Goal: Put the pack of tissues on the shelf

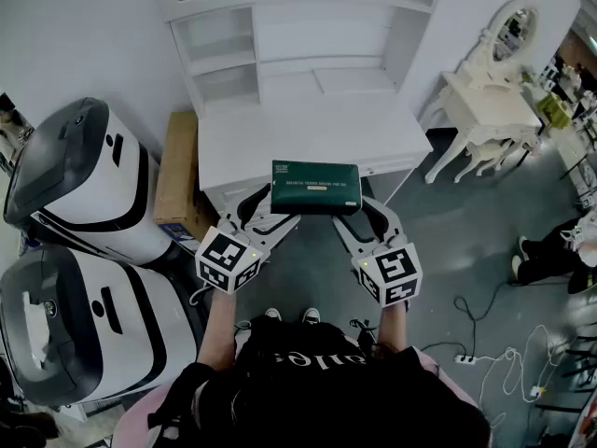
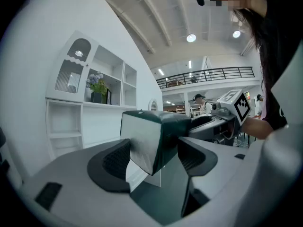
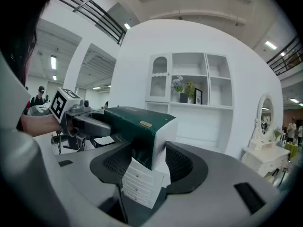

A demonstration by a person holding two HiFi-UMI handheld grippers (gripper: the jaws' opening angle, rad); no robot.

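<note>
Grey pads close from both sides on the one pack of tissues (image 1: 315, 188). Your left gripper (image 1: 268, 209) clamps its left end and your right gripper (image 1: 365, 211) clamps its right end. The dark green pack hangs level between the two, resting on no surface. Each gripper's jaws stand wide, with an end of the pack filling the gap between them. The two marker cubes (image 1: 229, 259) sit nearest you, on your side of the pack.

From the head view, the pack hangs over the near edge of the white desk (image 1: 308, 133). Only that view shows what flanks the desk:
- one cardboard box (image 1: 177, 180) just beside its left side
- two white-and-black machines (image 1: 84, 189) further out to the desk's left
- one white dressing table (image 1: 485, 101) with an oval mirror, off to the desk's right

The gripper views add what the head view cannot. You see the pads pressed against the pack next to its white end faces. Each view also shows the other gripper holding the pack's far end.

They show the shelf unit (image 1: 298, 26) upright at the back of the desk. In an open compartment above the desk stand one potted plant (image 3: 182, 86) and one dark frame (image 3: 197, 96) just beside it.
</note>
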